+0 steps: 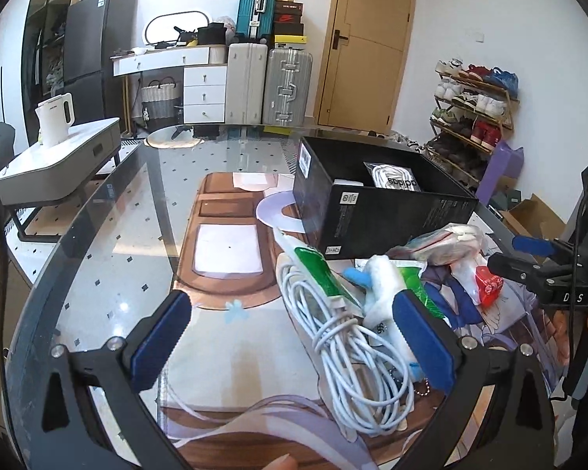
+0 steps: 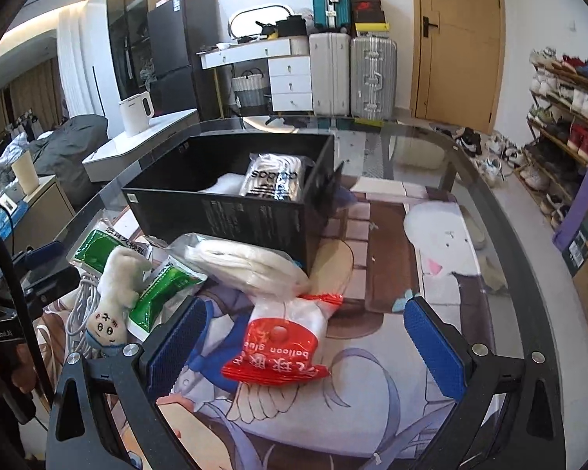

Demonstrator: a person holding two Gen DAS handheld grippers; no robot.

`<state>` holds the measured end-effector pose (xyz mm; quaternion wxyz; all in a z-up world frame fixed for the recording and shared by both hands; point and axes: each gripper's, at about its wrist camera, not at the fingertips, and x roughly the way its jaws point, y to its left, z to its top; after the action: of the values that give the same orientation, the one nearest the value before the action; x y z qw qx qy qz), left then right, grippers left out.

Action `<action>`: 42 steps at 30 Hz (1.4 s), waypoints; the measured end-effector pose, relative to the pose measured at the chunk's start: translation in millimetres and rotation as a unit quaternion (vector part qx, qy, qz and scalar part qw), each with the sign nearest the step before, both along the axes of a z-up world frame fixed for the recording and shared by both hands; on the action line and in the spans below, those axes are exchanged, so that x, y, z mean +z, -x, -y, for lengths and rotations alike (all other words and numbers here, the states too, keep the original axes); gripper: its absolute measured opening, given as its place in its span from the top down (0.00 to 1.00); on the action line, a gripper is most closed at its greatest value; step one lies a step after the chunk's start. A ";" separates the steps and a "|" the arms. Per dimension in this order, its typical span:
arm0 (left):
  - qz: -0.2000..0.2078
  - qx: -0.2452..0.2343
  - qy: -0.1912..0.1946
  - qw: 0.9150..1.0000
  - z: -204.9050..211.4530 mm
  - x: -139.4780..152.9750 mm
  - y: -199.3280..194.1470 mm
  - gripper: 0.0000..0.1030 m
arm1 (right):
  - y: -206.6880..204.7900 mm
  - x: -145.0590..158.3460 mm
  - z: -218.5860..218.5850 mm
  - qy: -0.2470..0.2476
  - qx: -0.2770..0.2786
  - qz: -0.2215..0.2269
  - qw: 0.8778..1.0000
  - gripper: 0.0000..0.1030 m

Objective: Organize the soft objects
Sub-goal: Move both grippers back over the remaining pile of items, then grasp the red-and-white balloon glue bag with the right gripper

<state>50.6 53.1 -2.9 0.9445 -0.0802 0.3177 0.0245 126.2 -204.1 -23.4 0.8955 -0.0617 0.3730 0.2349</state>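
We see left gripper spread wide over white cable bundle, right gripper spread around red balloon-glue bag, plush toy beside, black box behind on glass table

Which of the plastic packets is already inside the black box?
The black-and-white adidas packet, lying inside the black box. The red balloon glue packet and the green packets lie outside on the table.

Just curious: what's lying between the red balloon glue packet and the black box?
A clear bag of white soft stuff lies between the red packet and the black box, touching both; clearest in the right wrist view.
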 end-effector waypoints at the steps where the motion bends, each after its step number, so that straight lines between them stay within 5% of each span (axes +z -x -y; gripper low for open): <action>1: -0.002 0.001 0.002 1.000 -0.6 -1.0 -0.6 0.00 | -1.5 -1.5 0.2 -0.001 -0.002 -0.006 1.000 0.01; 27: -0.031 0.013 -0.019 0.999 2.1 -9.2 -5.8 0.00 | -18.4 -32.4 -16.4 0.041 -0.004 -0.048 0.998 0.01; 42: -0.046 0.028 -0.020 0.998 -2.1 -13.2 -8.1 0.00 | -17.3 -34.3 -20.9 0.049 0.012 -0.041 0.998 0.41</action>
<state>58.7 55.2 -16.2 0.9291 -0.0687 0.3582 0.0614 143.5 -183.2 -57.7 0.8725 -0.1002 0.4197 0.2291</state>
